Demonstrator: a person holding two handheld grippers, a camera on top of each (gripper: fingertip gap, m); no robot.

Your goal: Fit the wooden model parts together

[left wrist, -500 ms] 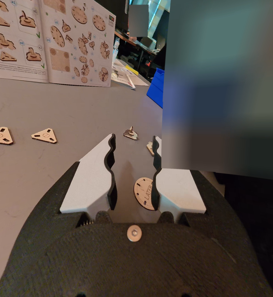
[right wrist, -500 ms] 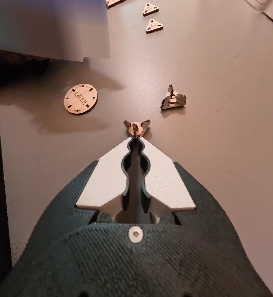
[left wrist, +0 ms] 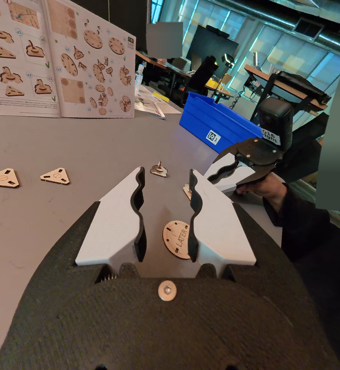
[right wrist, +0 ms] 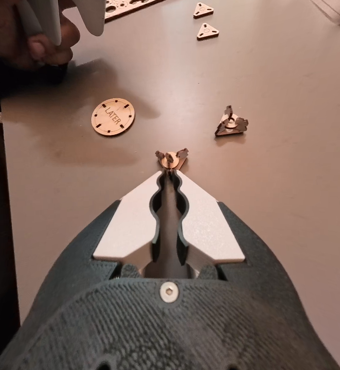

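My left gripper [left wrist: 167,170] is open and empty, low over the grey table [left wrist: 85,144]. A round wooden disc [left wrist: 175,238] lies flat on the table under its jaws, untouched; it also shows in the right wrist view [right wrist: 113,117]. My right gripper [right wrist: 169,172] is at a small wooden assembly [right wrist: 171,159], a triangular base with a disc and pegs. A thin part of it stands between the fingertips, with a gap on each side, so the jaws are slightly open. In the left wrist view this assembly [left wrist: 186,190] is mostly hidden behind my finger.
A second small assembly [right wrist: 231,124] stands to the right. Two flat triangular plates [left wrist: 2,178] [left wrist: 55,176] lie at the left. An open instruction booklet [left wrist: 65,60] stands at the back, with a blue bin [left wrist: 215,120] at the back right. The table edge runs along the left [right wrist: 2,180]. Between my left fingertips and the round wooden disc [left wrist: 175,238] there is roughly 9 centimeters. The right camera catches it too, in the right wrist view [right wrist: 115,110].
My right gripper's fingertips, nearly shut on the assembly's thin part before, have parted a little. The left gripper has stayed open over the disc.
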